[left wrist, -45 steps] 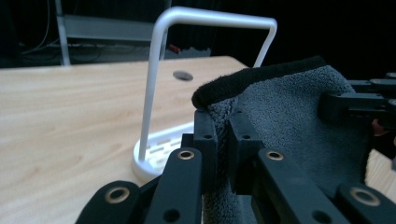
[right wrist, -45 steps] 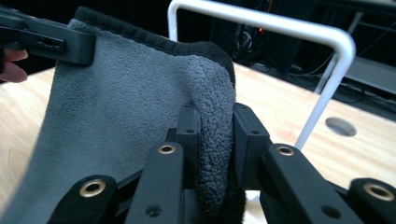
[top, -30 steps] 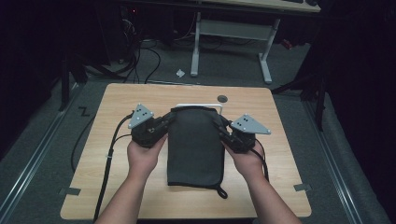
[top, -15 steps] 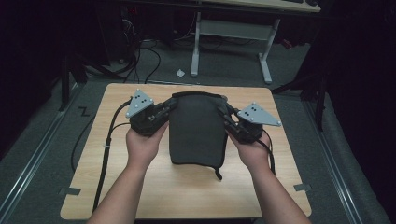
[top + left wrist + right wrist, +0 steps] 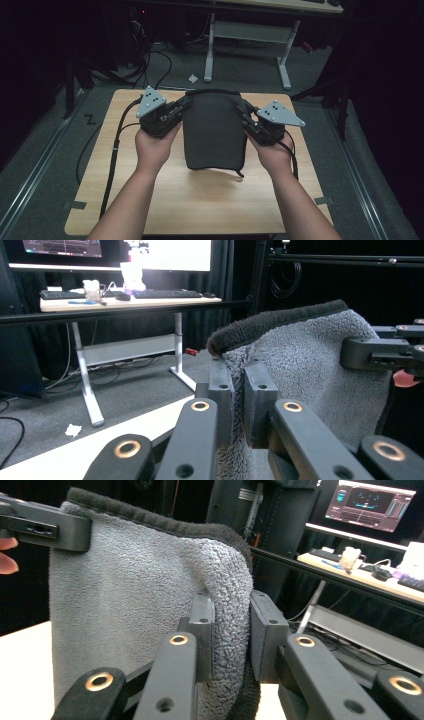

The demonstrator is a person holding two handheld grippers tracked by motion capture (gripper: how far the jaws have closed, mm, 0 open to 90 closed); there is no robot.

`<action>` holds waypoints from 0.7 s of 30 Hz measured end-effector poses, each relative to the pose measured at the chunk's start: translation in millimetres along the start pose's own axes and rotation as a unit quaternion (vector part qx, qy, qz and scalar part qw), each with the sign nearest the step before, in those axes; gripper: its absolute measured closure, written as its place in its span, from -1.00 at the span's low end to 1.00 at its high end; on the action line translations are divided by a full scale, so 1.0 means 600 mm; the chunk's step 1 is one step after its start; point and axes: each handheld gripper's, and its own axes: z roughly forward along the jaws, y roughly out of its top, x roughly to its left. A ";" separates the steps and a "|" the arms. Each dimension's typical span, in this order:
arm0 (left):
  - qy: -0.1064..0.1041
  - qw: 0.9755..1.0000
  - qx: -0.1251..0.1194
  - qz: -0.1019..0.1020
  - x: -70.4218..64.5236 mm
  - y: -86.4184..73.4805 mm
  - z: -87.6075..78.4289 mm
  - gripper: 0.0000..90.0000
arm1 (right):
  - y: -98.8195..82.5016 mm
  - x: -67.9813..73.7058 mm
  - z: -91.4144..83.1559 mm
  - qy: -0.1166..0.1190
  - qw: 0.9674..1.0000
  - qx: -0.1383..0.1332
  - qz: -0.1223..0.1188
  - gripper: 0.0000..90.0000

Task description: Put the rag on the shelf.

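A dark grey towel [image 5: 214, 132] hangs upright over the wooden table [image 5: 210, 200], its lower edge loose near the tabletop. My left gripper [image 5: 182, 106] is shut on the towel's top left corner. My right gripper [image 5: 245, 112] is shut on the top right corner. In the left gripper view the jaws [image 5: 237, 385] pinch the fluffy towel [image 5: 310, 365] at its dark hem, with the other gripper [image 5: 380, 352] farther off. In the right gripper view the jaws [image 5: 232, 625] squeeze a thick fold of the towel [image 5: 140, 590], and the left gripper [image 5: 50, 527] holds the far corner.
A desk on white legs [image 5: 250, 35] stands beyond the table, with keyboards and monitors [image 5: 125, 292] on it. Cables [image 5: 150, 65] and a scrap of paper [image 5: 192, 78] lie on the floor. Gripper cables trail over the table's left [image 5: 117, 145] and right [image 5: 292, 150] sides.
Both hands have risen together with the towel. It lay flat on the table a second ago and now hangs from its two top corners, lower end lifted.
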 end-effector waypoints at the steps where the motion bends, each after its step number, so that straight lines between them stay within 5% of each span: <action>1: 0.001 1.000 0.001 0.003 0.002 0.001 0.003 0.88 | 0.002 -0.002 0.004 -0.002 1.000 0.004 -0.004 0.68; 11: 0.024 0.999 0.024 0.021 0.050 0.032 0.058 0.88 | 0.028 -0.038 0.063 0.002 1.000 0.022 0.012 0.68; 21: 0.039 0.997 0.046 0.043 0.092 0.040 0.111 0.88 | 0.020 -0.078 0.130 0.007 0.999 0.045 0.017 0.68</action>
